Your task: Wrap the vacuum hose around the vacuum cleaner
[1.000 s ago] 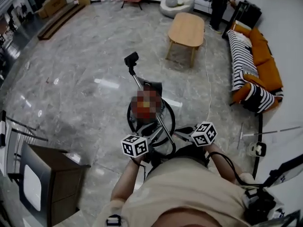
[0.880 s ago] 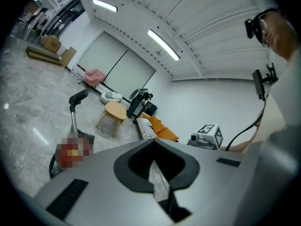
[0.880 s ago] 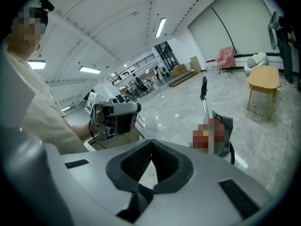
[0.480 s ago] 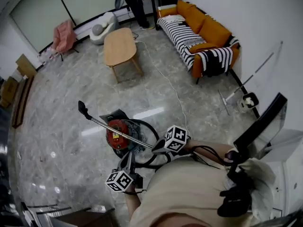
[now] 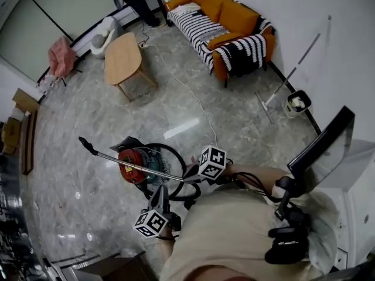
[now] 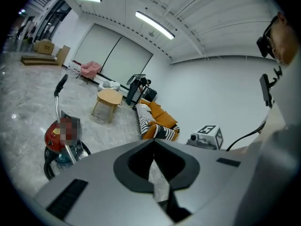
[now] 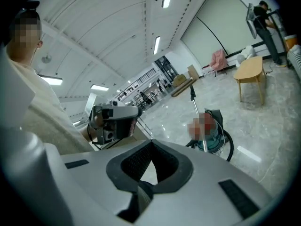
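Left gripper (image 6: 154, 141) and right gripper (image 7: 151, 142) jaws closed, empty; vacuum (image 5: 133, 165) on floor ahead of both jaws, untouched, hose (image 5: 180, 163) looped round it: wrap looks near done, next tuck any slack.

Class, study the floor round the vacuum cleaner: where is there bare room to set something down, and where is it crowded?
Bare floor lies between the vacuum cleaner and the wooden table, and left of the vacuum cleaner. Crowded: its near side, where hose and wand bunch.
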Tool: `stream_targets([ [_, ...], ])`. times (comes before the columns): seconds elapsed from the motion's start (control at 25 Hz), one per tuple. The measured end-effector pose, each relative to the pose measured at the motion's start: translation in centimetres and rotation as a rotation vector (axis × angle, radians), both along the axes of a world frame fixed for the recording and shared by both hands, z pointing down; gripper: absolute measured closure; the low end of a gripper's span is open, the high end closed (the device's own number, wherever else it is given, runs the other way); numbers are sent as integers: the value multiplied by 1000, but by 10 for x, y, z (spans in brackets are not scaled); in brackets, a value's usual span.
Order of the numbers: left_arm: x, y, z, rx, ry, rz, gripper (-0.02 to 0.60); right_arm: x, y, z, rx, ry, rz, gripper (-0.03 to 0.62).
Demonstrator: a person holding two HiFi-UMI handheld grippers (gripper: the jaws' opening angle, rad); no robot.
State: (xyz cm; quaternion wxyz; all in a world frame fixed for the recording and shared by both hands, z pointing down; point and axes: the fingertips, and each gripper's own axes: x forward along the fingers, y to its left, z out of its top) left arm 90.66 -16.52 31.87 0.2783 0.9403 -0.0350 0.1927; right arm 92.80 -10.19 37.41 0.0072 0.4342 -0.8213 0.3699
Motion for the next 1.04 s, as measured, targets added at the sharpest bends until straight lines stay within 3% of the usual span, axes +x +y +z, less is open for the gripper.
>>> stream_targets([
  [0.28, -16, 48, 23, 2, -86, -121, 577, 9, 42, 17, 14, -97, -67, 591],
  [0.52, -63, 50, 4, -5, -110, -234, 577, -34, 43, -2, 8, -143, -162, 591],
  [0.84, -108, 19, 14, 12, -97, -204, 577, -102, 7, -6, 22, -81, -271, 591],
  [1.04, -161, -6, 15, 6, -83, -223, 577, -156, -18, -19, 57, -15, -344, 591],
])
